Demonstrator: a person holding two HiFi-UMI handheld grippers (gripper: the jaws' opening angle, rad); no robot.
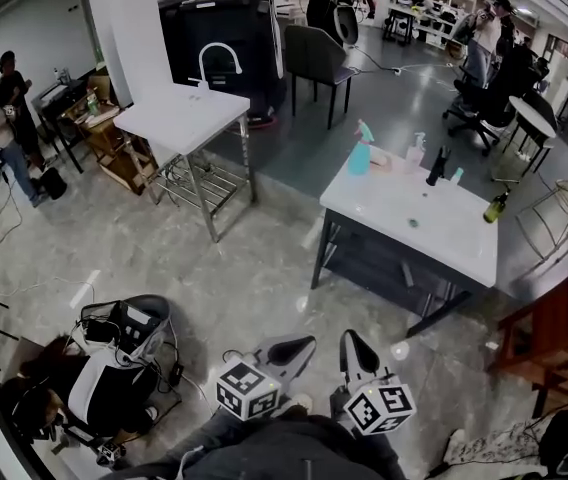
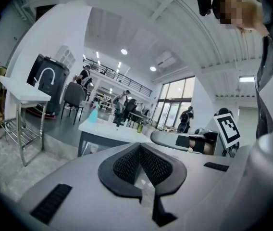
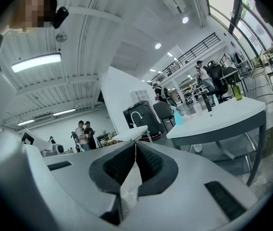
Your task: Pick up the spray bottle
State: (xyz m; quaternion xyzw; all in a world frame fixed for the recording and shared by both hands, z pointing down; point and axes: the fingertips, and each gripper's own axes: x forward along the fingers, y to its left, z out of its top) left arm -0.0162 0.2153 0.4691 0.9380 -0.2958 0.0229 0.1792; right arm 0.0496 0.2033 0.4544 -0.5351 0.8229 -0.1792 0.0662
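The teal spray bottle (image 1: 361, 155) stands upright at the far left corner of a white table (image 1: 434, 233), well ahead of me across the floor. It also shows small in the left gripper view as the spray bottle (image 2: 93, 115) and in the right gripper view as the spray bottle (image 3: 177, 117). My left gripper (image 1: 302, 346) and right gripper (image 1: 350, 340) are held side by side low in the head view, far short of the table. Each has its jaws together with nothing between them: left gripper (image 2: 140, 146), right gripper (image 3: 135, 144).
Beside the spray bottle stand a pump bottle (image 1: 416, 152) and a black bottle (image 1: 437, 166), and a green bottle (image 1: 496, 206) stands at the table's right edge. A sink stand with a faucet (image 1: 179, 116) is at the left. A person sits at the lower left (image 1: 94, 388). A wooden table (image 1: 544, 340) is at the right.
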